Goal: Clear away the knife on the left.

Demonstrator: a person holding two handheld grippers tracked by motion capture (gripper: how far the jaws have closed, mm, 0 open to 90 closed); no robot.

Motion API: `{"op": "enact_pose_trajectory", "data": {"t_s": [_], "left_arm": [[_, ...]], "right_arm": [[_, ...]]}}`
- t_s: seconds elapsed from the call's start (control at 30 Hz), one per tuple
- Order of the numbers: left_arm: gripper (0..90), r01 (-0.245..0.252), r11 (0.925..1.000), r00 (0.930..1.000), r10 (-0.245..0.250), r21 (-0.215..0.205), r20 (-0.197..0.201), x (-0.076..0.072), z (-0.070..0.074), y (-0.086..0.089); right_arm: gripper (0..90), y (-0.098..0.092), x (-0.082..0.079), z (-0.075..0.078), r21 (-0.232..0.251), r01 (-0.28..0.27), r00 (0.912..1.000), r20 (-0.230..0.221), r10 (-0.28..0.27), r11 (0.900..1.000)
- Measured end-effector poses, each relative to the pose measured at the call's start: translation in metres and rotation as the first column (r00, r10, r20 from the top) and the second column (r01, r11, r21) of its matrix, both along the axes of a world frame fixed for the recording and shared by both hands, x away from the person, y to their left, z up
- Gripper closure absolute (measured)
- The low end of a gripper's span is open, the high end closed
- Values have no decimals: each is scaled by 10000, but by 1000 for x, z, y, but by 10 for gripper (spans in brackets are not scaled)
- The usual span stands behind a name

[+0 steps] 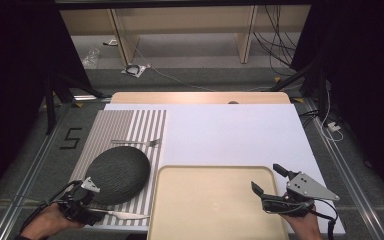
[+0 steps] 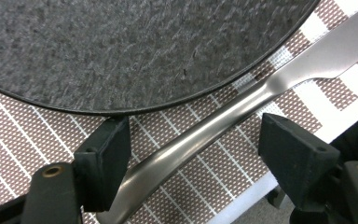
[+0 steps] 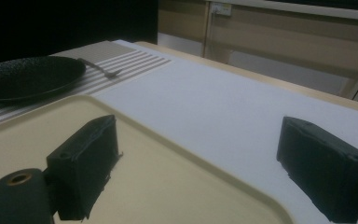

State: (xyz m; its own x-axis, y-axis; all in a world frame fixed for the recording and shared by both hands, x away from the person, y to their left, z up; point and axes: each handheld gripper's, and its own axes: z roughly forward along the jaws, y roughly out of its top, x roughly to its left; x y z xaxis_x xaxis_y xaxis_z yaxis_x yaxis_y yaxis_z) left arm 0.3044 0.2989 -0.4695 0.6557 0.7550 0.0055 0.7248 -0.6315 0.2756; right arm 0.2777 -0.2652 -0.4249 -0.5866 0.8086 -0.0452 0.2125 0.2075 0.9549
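Two grippers: one is held in each hand at the near edge of the table; work is carried by the left one, and the right one is kept idle.
Left gripper [image 1: 101,210]: it is held low over the striped placemat [image 2: 37,130], its body gripped in the left hand [image 1: 47,222], the forearm entering from the near left corner.
Left jaws: they are set apart, one on each side of the knife handle; the pads are not pressed on the metal, so nothing is clamped yet.
Knife [image 2: 223,121]: it lies flat on the placemat, running diagonally between the left jaws, handle nearest the gripper body, blade pointing away from it.
Reason for the straddle: the handle is judged to be the part meant for grasping, since it is narrow and stands clear of the plate rim.
Plate [image 2: 135,46]: a dark textured plate lies just beyond the left jaw tips, its rim near the handle and close to one pad; contact between them cannot be told.
Fork [image 1: 137,142]: it rests on the placemat on the far side of the plate from the left gripper.
Right gripper [image 1: 270,181]: it is held level above the tray [image 1: 180,220], jaws wide apart and empty, pointed toward the far side of the table.
Right hand [image 1: 305,225]: it is kept at the near right corner of the tray, the wrist roughly level.
Tray: it lies beside the placemat and is judged the likely destination for the tableware.
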Motion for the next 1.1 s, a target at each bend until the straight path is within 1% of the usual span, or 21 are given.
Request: {"op": "enact_pose_trajectory", "data": {"t_s": [0.1,0.13,0.17,0.23,0.3,0.33,0.37,0.43,0.5,0.53,0.57,0.6,0.63,0.67,0.7,0.73,0.77,0.8,0.83,0.87,1.1], "left_arm": [[284,105,9999,9999,-105,29,-107,-1,1,-2],[299,210,9997,9997,-208,154,-159,-1,2,-3],[305,210,9997,9997,-208,154,-159,-1,2,-3],[335,476,9984,9985,-466,321,-297,-1,3,-6],[365,543,9978,9980,-531,384,-333,-1,4,-7],[365,623,9970,9975,-606,454,-373,-1,4,-9],[400,717,9960,9968,-697,532,-382,-2,5,-11],[417,895,9935,9952,-865,710,-450,-2,6,-15],[463,1099,9896,9933,-1060,933,-459,-3,7,-19],[463,1160,9881,9925,-1115,1007,-495,-3,7,-20],[492,1361,9838,9900,-1308,1166,-520,-4,8,-24],[516,1361,9838,9900,-1308,1166,-520,-4,8,-24],[532,1612,9781,9864,-1552,1317,-549,-5,8,-27],[540,1612,9781,9864,-1552,1317,-549,-5,8,-27],[540,1707,9755,9848,-1644,1388,-556,-5,8,-29],[567,1836,9732,9822,-1758,1385,-666,-5,8,-30],[588,1836,9732,9822,-1758,1385,-666,-5,8,-30],[588,1924,9716,9804,-1842,1375,-704,-5,9,-30],[616,2135,9668,9761,-2052,1403,-713,-5,9,-32],[627,2135,9668,9761,-2052,1403,-713,-5,9,-32],[668,2577,9555,9647,-2460,1437,-941,-4,9,-34]], "right_arm": [[136,0,0,0,-10,24,10000,-65,-25,10000],[136,0,1,0,-20,-2,10000,-54,2,10000],[136,0,1,0,-20,-2,10000,-54,2,10000],[137,0,0,0,-45,-7,10000,-80,6,10000],[138,0,0,0,-49,-5,10000,-80,4,10000],[138,0,0,0,-49,-5,10000,-80,4,10000],[138,0,0,0,-46,-5,10000,-73,5,10000],[139,0,0,0,-47,-7,10000,-68,6,10000],[139,0,0,0,-83,-21,10000,-70,21,10000],[139,0,0,0,-83,-21,10000,-70,21,10000],[140,0,0,0,-100,-35,10000,-38,34,9999],[140,0,0,0,-100,-35,10000,-38,34,9999],[141,0,0,0,-88,-18,10000,-65,18,10000],[141,0,0,0,-88,-18,10000,-65,18,10000],[141,0,0,0,-118,-15,10000,-85,14,9999],[141,0,0,0,-109,-14,10000,-89,13,9999],[141,0,0,0,-109,-14,10000,-89,13,9999],[141,0,0,0,-123,-19,10000,-88,18,9999],[141,1,0,0,-104,-36,10000,-61,35,9999],[141,1,0,0,-104,-36,10000,-61,35,9999],[142,1,0,0,-141,-34,9999,-101,33,9999]]}}
